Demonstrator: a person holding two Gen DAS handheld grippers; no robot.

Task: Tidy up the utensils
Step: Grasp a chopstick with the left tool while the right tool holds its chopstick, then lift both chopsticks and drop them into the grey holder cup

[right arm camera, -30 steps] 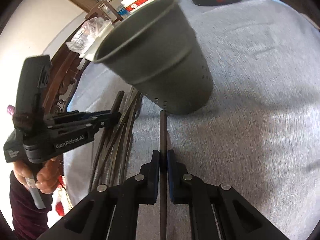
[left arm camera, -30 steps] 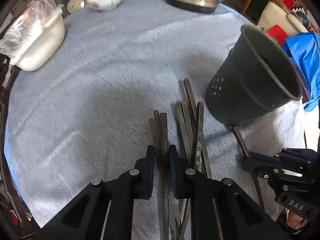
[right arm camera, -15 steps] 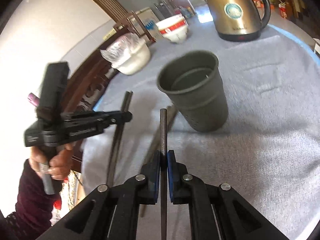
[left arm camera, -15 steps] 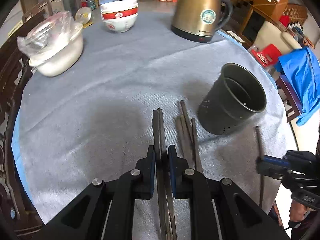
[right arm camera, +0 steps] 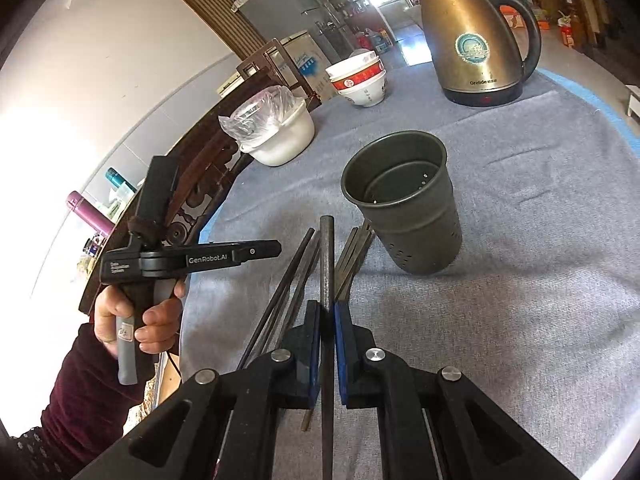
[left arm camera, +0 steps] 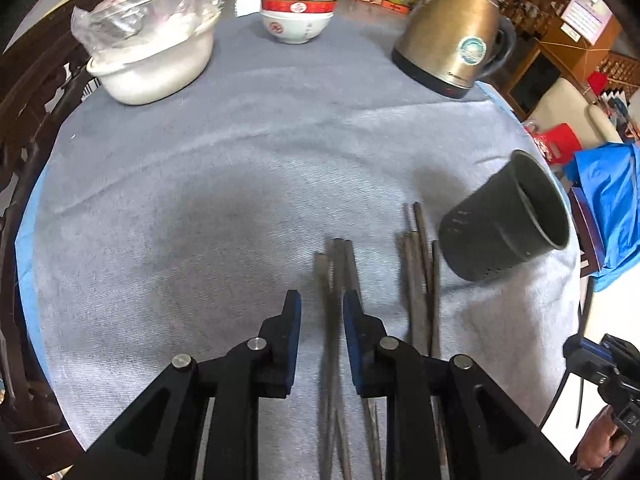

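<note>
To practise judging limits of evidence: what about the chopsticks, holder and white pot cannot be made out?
- Right wrist view: held chopstick rear end, cut off by the bottom edge.
- Left wrist view: holder bottom, hidden by its own wall.
- Left wrist view: loose chopsticks number, overlapping and blurred.
- Both views: white pot contents, under a plastic bag.

Brass-coloured kettle (left arm camera: 452,40), stacked bowls (left arm camera: 298,16) and a white pot (left arm camera: 156,64) (bagged, contents unclear) on grey cloth (left arm camera: 200,184).
</note>
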